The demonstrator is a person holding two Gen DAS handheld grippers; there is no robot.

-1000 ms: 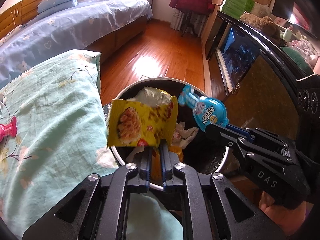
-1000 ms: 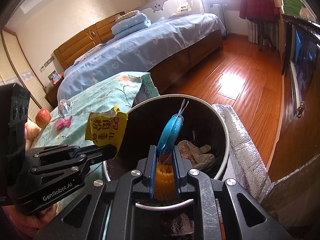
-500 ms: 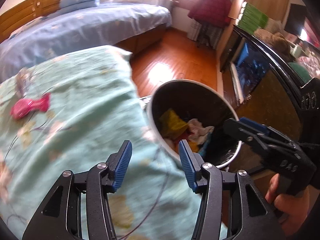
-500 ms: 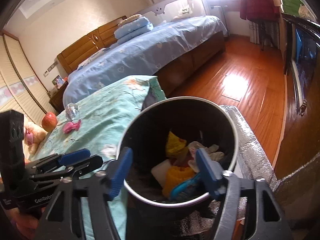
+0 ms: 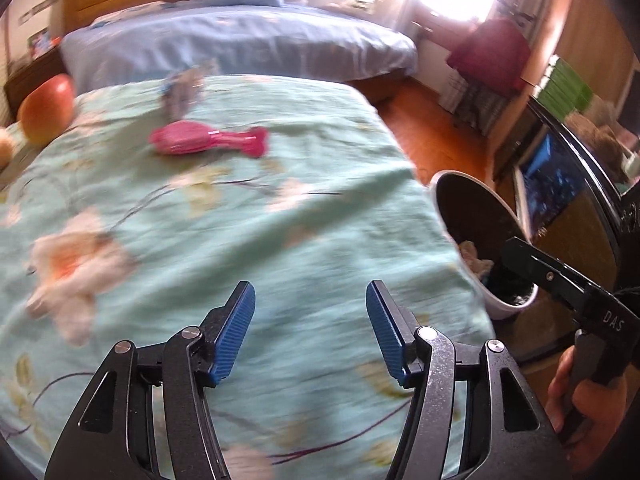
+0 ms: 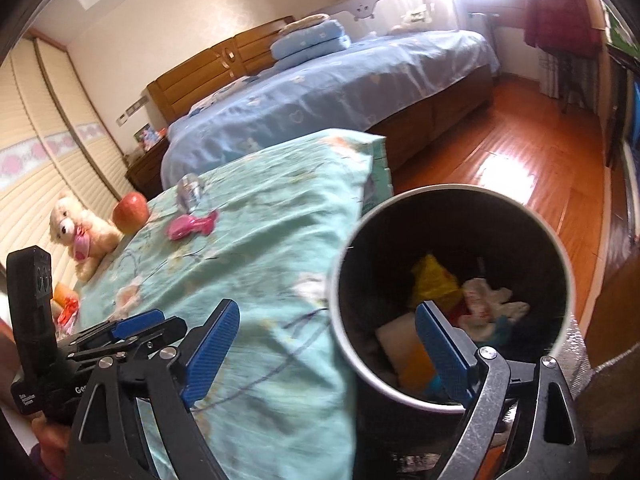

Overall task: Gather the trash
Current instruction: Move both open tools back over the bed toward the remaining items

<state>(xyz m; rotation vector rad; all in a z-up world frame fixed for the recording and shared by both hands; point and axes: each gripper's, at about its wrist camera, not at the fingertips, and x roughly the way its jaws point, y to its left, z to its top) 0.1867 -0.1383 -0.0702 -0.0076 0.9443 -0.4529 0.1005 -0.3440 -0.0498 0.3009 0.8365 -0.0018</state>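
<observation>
The round trash bin [image 6: 452,190] stands beside the green flowered cloth [image 6: 260,240]; it also shows in the left wrist view [image 5: 472,184]. Inside lie a yellow wrapper [image 6: 434,282], crumpled white paper [image 6: 490,298] and a blue packet [image 6: 498,330]. My right gripper [image 6: 326,346] is open and empty over the bin's near rim. My left gripper [image 5: 310,326] is open and empty above the cloth [image 5: 240,240]. A pink clip-like item [image 5: 208,142] and a crumpled clear wrapper [image 5: 182,88] lie on the cloth; they also show in the right wrist view, clip [image 6: 192,226], wrapper [image 6: 190,190].
An apple [image 6: 130,212] and a teddy bear [image 6: 78,232] sit at the cloth's far left edge. A blue-covered bed [image 6: 320,92] lies behind. Wooden floor [image 6: 520,160] runs to the right, with a dark TV cabinet [image 5: 568,200] beside the bin.
Both grippers opened and dropped the yellow wrapper and blue packet into the bin. The left gripper then swung left over the cloth; the right pulled back slightly to the left.
</observation>
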